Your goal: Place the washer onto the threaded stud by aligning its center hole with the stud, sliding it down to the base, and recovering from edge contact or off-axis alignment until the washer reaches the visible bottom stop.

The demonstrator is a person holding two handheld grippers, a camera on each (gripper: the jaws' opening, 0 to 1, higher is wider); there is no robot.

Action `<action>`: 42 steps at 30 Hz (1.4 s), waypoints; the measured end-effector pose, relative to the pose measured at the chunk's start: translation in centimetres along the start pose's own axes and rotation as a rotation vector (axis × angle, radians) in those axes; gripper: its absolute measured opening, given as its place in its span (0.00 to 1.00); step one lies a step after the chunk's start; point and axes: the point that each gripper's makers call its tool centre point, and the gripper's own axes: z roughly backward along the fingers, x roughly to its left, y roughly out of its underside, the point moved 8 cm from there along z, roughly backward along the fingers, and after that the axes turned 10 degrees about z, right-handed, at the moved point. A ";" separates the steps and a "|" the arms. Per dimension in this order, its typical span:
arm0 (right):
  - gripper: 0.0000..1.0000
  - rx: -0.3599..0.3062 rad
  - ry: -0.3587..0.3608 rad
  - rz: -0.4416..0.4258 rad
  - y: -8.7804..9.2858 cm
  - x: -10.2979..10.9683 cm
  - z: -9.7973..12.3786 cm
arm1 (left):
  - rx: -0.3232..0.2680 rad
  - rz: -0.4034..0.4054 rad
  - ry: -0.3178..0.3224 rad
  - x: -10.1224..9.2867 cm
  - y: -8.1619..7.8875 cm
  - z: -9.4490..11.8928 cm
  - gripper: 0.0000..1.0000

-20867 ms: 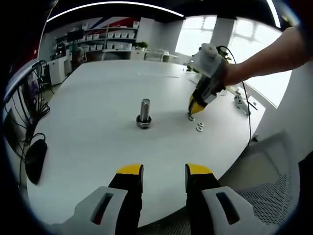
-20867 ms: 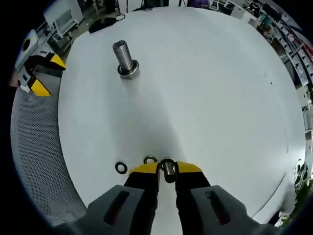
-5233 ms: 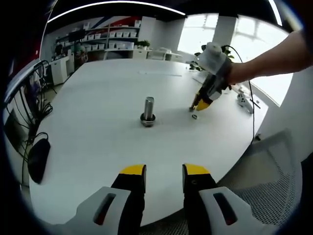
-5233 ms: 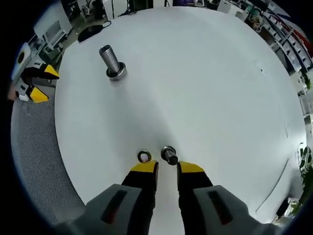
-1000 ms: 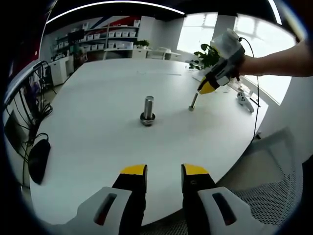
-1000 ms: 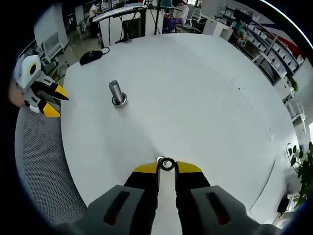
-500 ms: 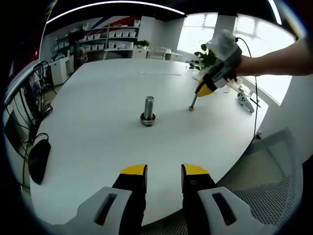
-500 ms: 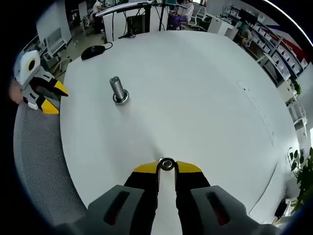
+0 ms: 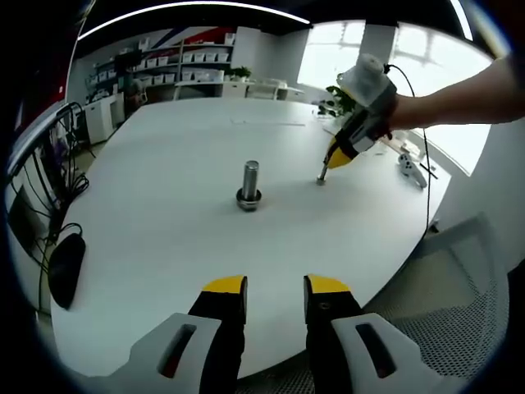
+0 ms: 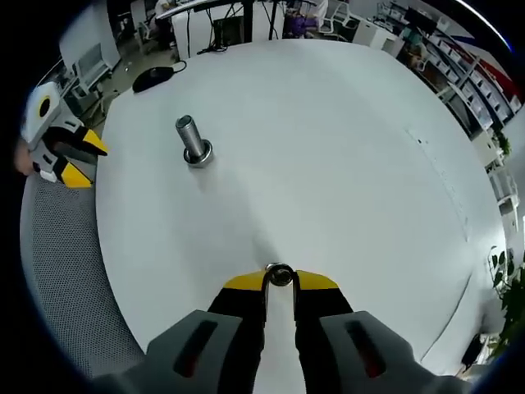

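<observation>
R gripper (image 10: 279,279): jaws closed on a slim bolt (image 9: 324,171), gripped near its top. In the left gripper view the bolt stands about upright, lower end on or just above the white table (image 9: 164,213), toward the table's far-right edge. In the right gripper view it shows end-on as a small round ringed piece betw. the yellow tips. Washer: prob. that ring at the bolt's top, but the view is too poor to confirm; no loose washer seen on the table.

L gripper (image 9: 275,287): jaws at a narrow gap, nothing held, hanging off the table's near edge.

Key relation: threaded stud (image 10: 191,139) stands upright nr table centre, a ring at its base. It lies ahead and to the left of the R gripper, well apart. Stud axis vertical, so approach needs to come from above. R gripper appears nearer the stud than L.

Hidden/unclear: bolt shank under the jaws in the right gripper view; no. of rings at stud base not readable.
</observation>
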 end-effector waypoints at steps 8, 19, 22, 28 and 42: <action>0.14 0.027 -0.025 -0.015 0.4 0.1 -1.4 | 0.005 -0.002 -0.002 0.0 0.0 0.0 0.25; 0.14 0.042 -0.042 -0.028 0.7 0.3 -2.0 | 0.007 -0.001 -0.006 0.1 0.1 -0.1 0.25; 0.15 0.041 -0.042 -0.033 0.7 0.2 -2.1 | 0.007 -0.001 -0.007 0.1 0.1 0.0 0.25; 0.16 0.033 -0.037 -0.044 0.6 0.1 -2.1 | 0.008 -0.004 -0.008 0.1 0.1 0.0 0.25; 0.23 0.015 -0.002 -0.052 1.8 1.0 -0.6 | 0.011 -0.006 0.002 -0.1 0.1 0.0 0.25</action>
